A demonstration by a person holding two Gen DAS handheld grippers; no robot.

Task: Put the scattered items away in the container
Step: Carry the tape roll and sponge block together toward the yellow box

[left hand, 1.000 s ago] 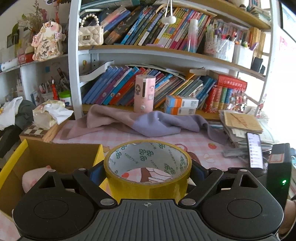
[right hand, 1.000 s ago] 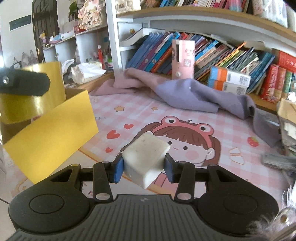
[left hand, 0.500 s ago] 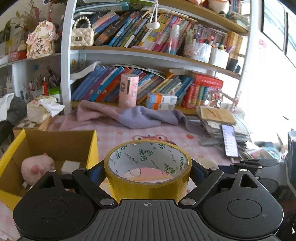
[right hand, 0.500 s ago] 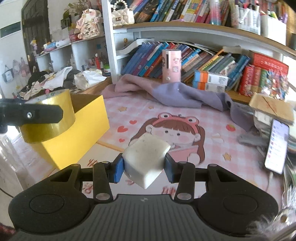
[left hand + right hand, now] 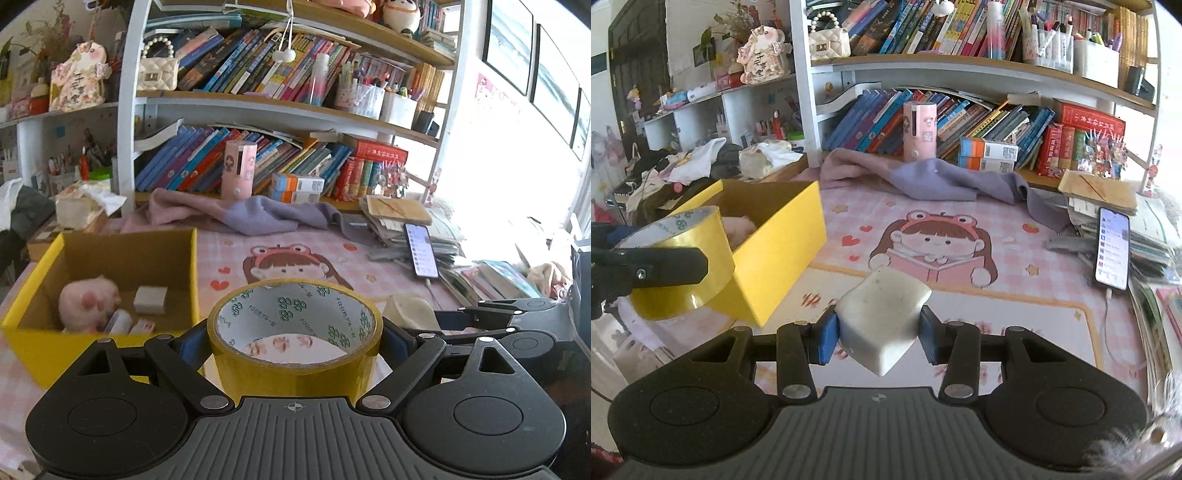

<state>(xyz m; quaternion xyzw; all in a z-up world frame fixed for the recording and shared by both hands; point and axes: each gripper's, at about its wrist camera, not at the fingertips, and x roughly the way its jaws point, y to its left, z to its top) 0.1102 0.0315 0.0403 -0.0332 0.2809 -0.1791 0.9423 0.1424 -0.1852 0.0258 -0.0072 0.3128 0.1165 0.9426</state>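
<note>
A roll of yellow tape (image 5: 295, 332) is clamped across its outer wall in the left tongs (image 5: 293, 341), held up just right of the yellow box (image 5: 194, 273) and near its front corner. The ring looks stiff and light, its glossy side probably slick, so the wide squeeze across the full width is judged sound. A white block (image 5: 882, 317) is pinched in the right tongs (image 5: 879, 332), tilted on one corner above the pink cartoon mat (image 5: 1015, 295); it seems light and slightly spongy, and the skewed hold could let it twist. Inside the box a pink plush (image 5: 88, 302) and a small white block (image 5: 149, 300) are already lying, with bare floor left beside them. A phone (image 5: 1113, 251) and stacked papers (image 5: 1152, 236) sit well to the right, clear of the path; only the box's near wall must be cleared.
</note>
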